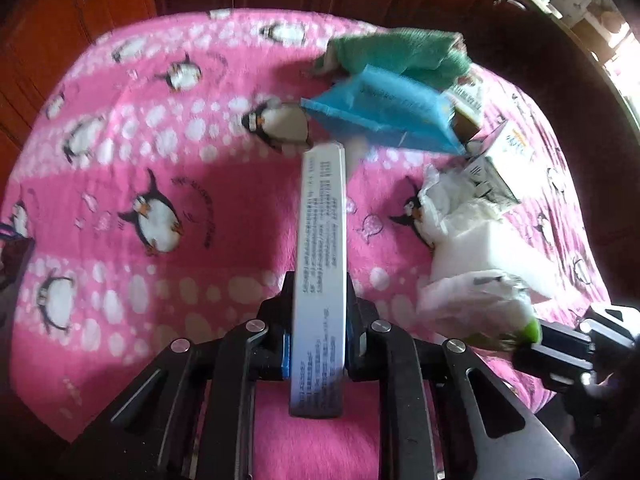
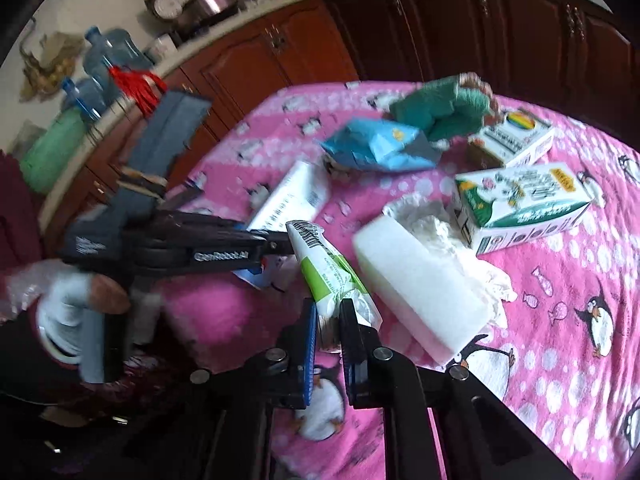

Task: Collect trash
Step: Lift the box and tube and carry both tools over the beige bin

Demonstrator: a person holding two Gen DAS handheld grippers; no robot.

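Note:
In the left wrist view my left gripper (image 1: pixel 320 320) is shut on a flat white box with printed text (image 1: pixel 320 232), held edge-on above the pink penguin blanket (image 1: pixel 132 148). My right gripper (image 2: pixel 328 320) is shut on a crumpled white and green wrapper with a barcode (image 2: pixel 328 276). The right wrist view also shows the left gripper (image 2: pixel 280 246) with the flat box (image 2: pixel 288 196), just left of the wrapper. From the left wrist view, the right gripper (image 1: pixel 536 334) and its wrapper (image 1: pixel 476 308) sit at the lower right.
On the blanket lie a blue bag (image 2: pixel 380 144), a green knitted piece (image 2: pixel 440 110), a white foam block (image 2: pixel 420 288), crumpled tissue (image 2: pixel 432 216), a green and white carton (image 2: pixel 520 208) and a small rainbow-marked box (image 2: pixel 516 136). Dark wooden cabinets (image 2: pixel 480 20) stand behind. A gloved hand (image 2: pixel 64 312) holds the left gripper.

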